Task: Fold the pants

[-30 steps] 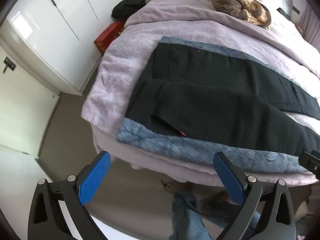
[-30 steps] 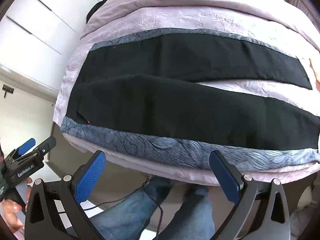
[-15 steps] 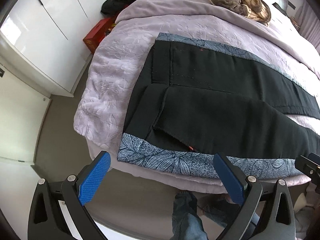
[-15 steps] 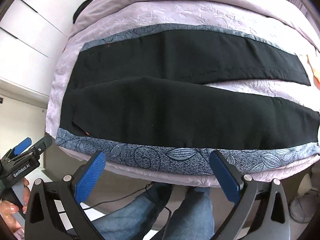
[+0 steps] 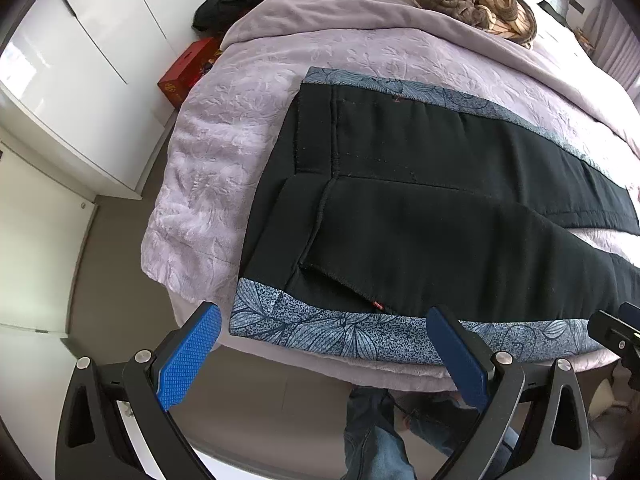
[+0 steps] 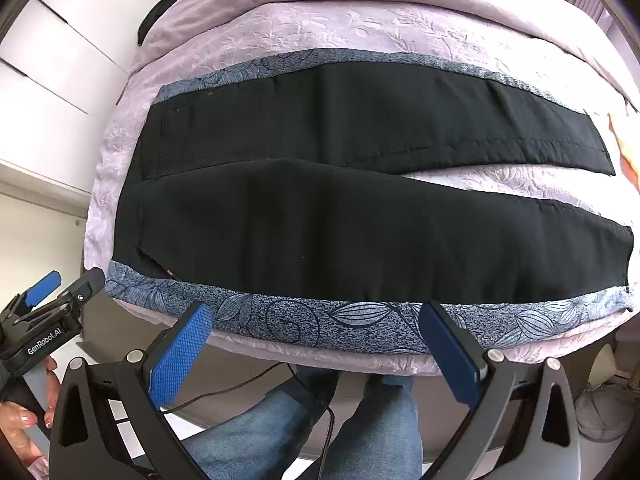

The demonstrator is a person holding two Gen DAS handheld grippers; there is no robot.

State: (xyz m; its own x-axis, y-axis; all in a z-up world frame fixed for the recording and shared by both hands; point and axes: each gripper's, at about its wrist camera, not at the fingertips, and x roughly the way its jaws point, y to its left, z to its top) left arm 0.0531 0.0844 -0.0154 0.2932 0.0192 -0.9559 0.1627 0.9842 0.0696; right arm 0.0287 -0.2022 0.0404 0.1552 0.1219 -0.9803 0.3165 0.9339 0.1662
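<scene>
Black pants [image 5: 420,208] lie flat on a blue patterned cloth [image 5: 340,334] across the foot of a lilac bed [image 5: 248,92], waistband to the left, legs running right. In the right wrist view the pants [image 6: 340,220] show both legs spread apart. My left gripper [image 5: 324,344] is open and empty, hovering just off the bed's near edge by the waistband corner. My right gripper [image 6: 316,344] is open and empty at the near edge below the front leg. The left gripper also shows in the right wrist view [image 6: 52,300].
White wardrobe doors [image 5: 80,60] stand left of the bed. A red box [image 5: 188,72] and dark bag [image 5: 228,4] lie on the floor beside it. A brown bundle [image 5: 468,4] sits at the bed's head. The person's jeans-clad legs [image 6: 320,420] stand below.
Both grippers have moved closer to the bed and risen, so the pants look larger and seen more from above. Both stay open and empty.
</scene>
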